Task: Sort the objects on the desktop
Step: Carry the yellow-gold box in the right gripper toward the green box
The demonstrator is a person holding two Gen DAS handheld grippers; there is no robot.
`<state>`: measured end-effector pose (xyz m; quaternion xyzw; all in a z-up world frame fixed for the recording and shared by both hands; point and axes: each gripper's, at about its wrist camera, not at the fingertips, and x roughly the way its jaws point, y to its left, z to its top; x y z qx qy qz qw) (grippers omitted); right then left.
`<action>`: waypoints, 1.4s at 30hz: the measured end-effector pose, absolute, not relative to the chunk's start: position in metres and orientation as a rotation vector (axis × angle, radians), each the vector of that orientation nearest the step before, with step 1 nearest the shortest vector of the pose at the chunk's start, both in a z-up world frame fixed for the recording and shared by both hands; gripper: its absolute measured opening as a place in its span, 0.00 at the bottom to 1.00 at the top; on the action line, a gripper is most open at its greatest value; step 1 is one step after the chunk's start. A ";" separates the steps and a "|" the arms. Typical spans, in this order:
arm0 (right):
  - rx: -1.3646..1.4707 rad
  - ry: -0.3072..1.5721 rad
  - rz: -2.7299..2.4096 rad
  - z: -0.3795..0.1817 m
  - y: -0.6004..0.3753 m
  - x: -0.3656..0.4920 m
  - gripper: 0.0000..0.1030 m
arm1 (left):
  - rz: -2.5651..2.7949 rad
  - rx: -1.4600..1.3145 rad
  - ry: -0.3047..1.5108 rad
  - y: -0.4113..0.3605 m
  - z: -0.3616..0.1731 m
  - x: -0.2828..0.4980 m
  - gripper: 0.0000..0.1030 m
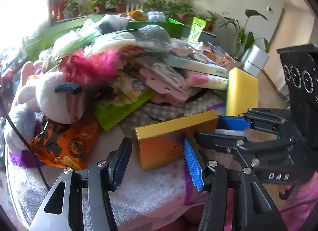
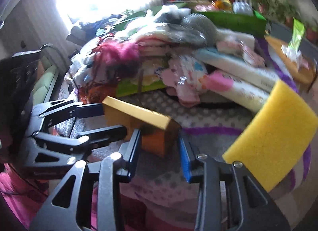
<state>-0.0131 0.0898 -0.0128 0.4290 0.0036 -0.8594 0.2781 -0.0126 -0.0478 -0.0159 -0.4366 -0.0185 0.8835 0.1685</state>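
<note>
— Where is the gold box [image 1: 171, 129] lying?

— It is resting on the dotted cloth [image 1: 139, 191], in front of the heap of toys and packets [image 1: 139, 67], with one gripper reaching in at each end.

— Is the left gripper [image 1: 157, 143] holding it?

— No. Its jaws are standing apart around the near face, and a gap is showing beside the left pad.

— And the right gripper [image 2: 159, 137]?

— It is straddling the other end, beside the yellow sponge [image 2: 278, 141]. That view is blurring, so I cannot tell whether its pads are pressing.
</note>
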 end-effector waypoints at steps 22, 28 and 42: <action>1.154 -0.014 -2.338 -0.009 0.088 -0.011 0.35 | 2.558 -1.187 -0.042 -0.044 -0.011 -0.006 0.46; 1.105 0.004 -2.354 0.007 0.091 -0.005 0.35 | 2.584 -1.135 -0.021 -0.040 0.005 0.000 0.46; 0.961 0.018 -2.422 0.055 0.107 -0.009 0.36 | 2.638 -0.996 0.016 -0.027 0.055 -0.014 0.46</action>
